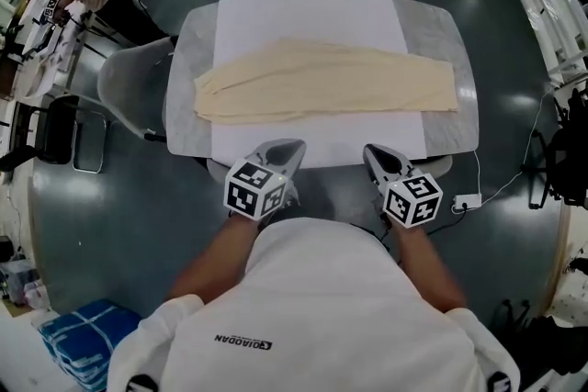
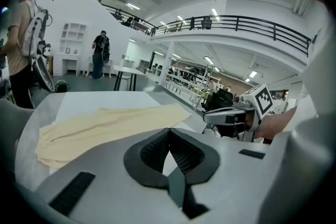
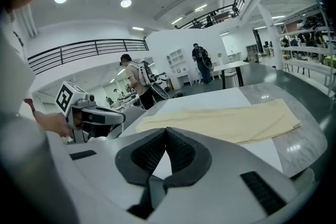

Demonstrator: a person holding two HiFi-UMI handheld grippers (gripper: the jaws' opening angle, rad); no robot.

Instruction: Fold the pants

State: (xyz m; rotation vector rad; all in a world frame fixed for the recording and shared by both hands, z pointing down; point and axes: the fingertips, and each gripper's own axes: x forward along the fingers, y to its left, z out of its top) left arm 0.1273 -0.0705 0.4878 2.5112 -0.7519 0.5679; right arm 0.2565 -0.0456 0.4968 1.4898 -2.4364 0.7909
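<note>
The cream pants (image 1: 326, 83) are lying lengthwise on the white sheet (image 1: 303, 14), seemingly already halved; the left gripper (image 1: 292, 146) and right gripper (image 1: 371, 151) are hovering at the table's (image 1: 446, 28) near edge, jaws together, empty, probably readying the next fold

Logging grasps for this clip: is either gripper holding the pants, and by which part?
Nothing is held. The left gripper and right gripper are both shut and empty, short of the pants, which lie flat on the table.
</note>
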